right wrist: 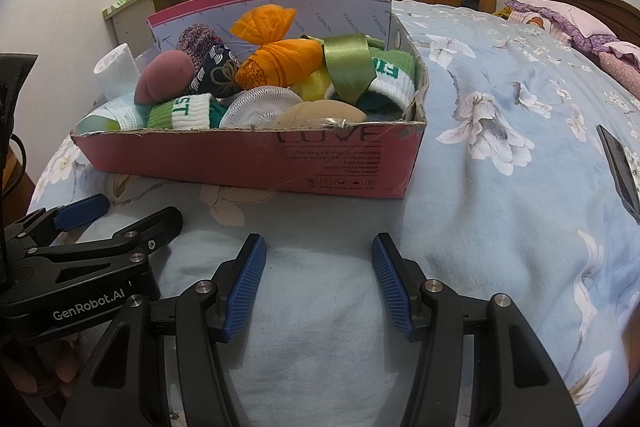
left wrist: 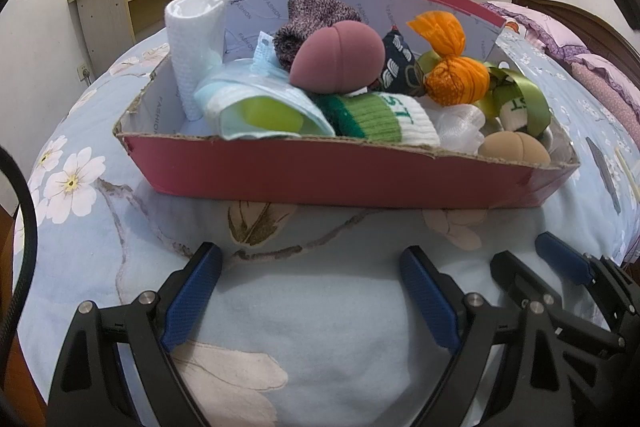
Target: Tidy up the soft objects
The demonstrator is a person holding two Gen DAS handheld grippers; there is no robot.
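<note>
Floral pale-blue bedspread [right wrist: 500, 155] bears a pink cardboard shoebox [right wrist: 248, 159] heaped with soft socks, sponges and cloths, while left gripper [left wrist: 312, 291] and right gripper [right wrist: 318, 279] rest before it, jaws spread and empty, fitting either sorting done or unpacking ahead.

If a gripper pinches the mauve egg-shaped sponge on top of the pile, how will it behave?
The mauve sponge looks like soft foam, so it would probably squash between the fingers and weigh little. Its rounded egg shape, perched on the socks, suggests it may roll off or squirt out if pinched off-centre.
</note>
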